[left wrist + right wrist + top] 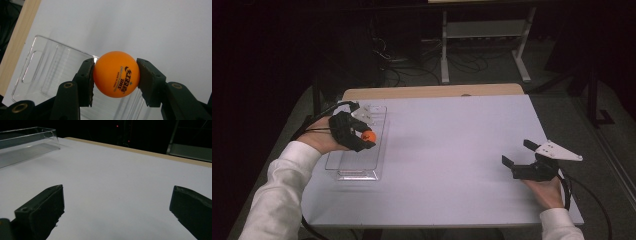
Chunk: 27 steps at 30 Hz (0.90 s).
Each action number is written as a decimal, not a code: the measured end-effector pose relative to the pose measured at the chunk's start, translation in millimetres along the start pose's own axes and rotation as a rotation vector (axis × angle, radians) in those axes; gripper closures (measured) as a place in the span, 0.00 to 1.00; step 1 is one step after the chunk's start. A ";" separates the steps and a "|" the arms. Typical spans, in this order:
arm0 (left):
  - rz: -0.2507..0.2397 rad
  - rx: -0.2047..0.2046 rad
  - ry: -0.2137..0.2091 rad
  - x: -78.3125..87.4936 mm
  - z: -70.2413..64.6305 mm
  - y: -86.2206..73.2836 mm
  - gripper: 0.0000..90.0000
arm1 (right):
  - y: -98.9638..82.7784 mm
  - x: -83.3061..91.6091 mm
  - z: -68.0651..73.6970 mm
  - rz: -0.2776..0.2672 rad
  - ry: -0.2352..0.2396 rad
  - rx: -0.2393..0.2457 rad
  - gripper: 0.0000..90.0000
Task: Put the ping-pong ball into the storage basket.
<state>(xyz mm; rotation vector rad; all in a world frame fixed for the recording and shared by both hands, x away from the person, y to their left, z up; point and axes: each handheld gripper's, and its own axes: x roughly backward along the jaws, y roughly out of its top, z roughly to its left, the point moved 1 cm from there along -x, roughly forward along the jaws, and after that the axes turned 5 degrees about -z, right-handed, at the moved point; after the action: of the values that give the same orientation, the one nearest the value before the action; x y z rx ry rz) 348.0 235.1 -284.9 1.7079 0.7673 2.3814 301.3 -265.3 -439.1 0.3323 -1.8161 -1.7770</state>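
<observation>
Reaching in from the near edge of the white worktop [447, 165], two white-sleeved forearms each carry a black gripper. Near the right edge, toward the near right corner, the right gripper [520, 153] sits low over the bare surface with its jaws spread wide apart and nothing between them; in the right gripper view the right gripper's [116, 207] two jaws stand at either side with plain white worktop between. A grey three-cornered plate [558, 150] rides on top of it, and a cable trails off behind the hand.

Farther in, by the left edge, the left gripper [368, 136] is pinching an orange ball [368, 135]. In the left gripper view the ball [116, 74] sits squarely between the two pads, touching both, with dark printed lettering and a logo on its face. The ball hangs over the right long wall of a clear plastic tray [357, 172], above it rather than resting in it.

That tray is a long, shallow, see-through rectangle lying with its length running from near to far along the left side of the worktop. From the left gripper view the tray's [45, 65] ribbed floor and a slot-shaped handle cut-out at one end are visible, and nothing lies in the part that shows. In the right gripper view one corner of the tray [30, 145] appears at far left.

Beyond the far edge, a tan wooden strip [432, 91] borders the worktop.
</observation>
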 end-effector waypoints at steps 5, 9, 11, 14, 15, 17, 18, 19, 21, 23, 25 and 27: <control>0.021 0.000 -0.006 -0.3 2.1 -2.5 0.57 | -0.1 -0.3 0.1 0.002 0.003 -0.001 0.00; 0.043 -0.005 -0.010 -0.3 3.2 -2.8 0.57 | -0.2 -0.3 0.4 0.005 0.005 0.000 0.00; 0.060 -0.009 -0.012 1.1 4.1 -2.2 0.57 | -0.2 -0.3 0.3 0.004 0.005 0.000 0.00; 0.064 -0.011 -0.012 1.1 3.9 -2.9 0.57 | -0.3 -0.3 0.3 0.005 0.004 -0.001 0.00; 0.064 -0.011 -0.012 0.8 3.7 -3.3 0.57 | -0.2 -0.2 0.3 0.004 0.004 -0.001 0.00; 0.069 -0.011 -0.017 -0.3 3.5 -4.6 0.57 | -0.2 -0.2 0.3 0.004 0.003 0.000 0.00; 0.074 -0.011 -0.017 -1.0 3.3 -5.5 0.57 | -0.3 -0.1 0.2 0.006 0.003 -0.001 0.00; 0.074 -0.011 -0.017 -1.0 3.3 -5.5 0.57 | -0.3 -0.1 0.2 0.006 0.003 -0.001 0.00; 0.076 -0.006 -0.022 -2.8 2.9 -7.5 0.57 | -0.3 -0.2 0.3 0.007 0.003 -0.001 0.00; 0.078 -0.004 -0.029 -6.1 2.5 -10.6 0.57 | -0.4 -0.3 0.1 0.006 0.002 0.002 0.00; 0.081 -0.002 -0.033 -8.5 2.1 -12.6 0.57 | -0.6 -0.4 0.0 0.008 0.002 0.003 0.00; 0.082 0.001 -0.034 -9.6 1.7 -13.7 0.57 | -0.6 -0.4 0.0 0.009 0.002 0.003 0.00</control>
<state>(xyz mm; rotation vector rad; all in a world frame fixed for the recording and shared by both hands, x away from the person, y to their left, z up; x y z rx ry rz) 350.3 244.0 -299.1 1.8089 0.7066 2.3973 301.5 -265.1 -439.8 0.3266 -1.8167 -1.7670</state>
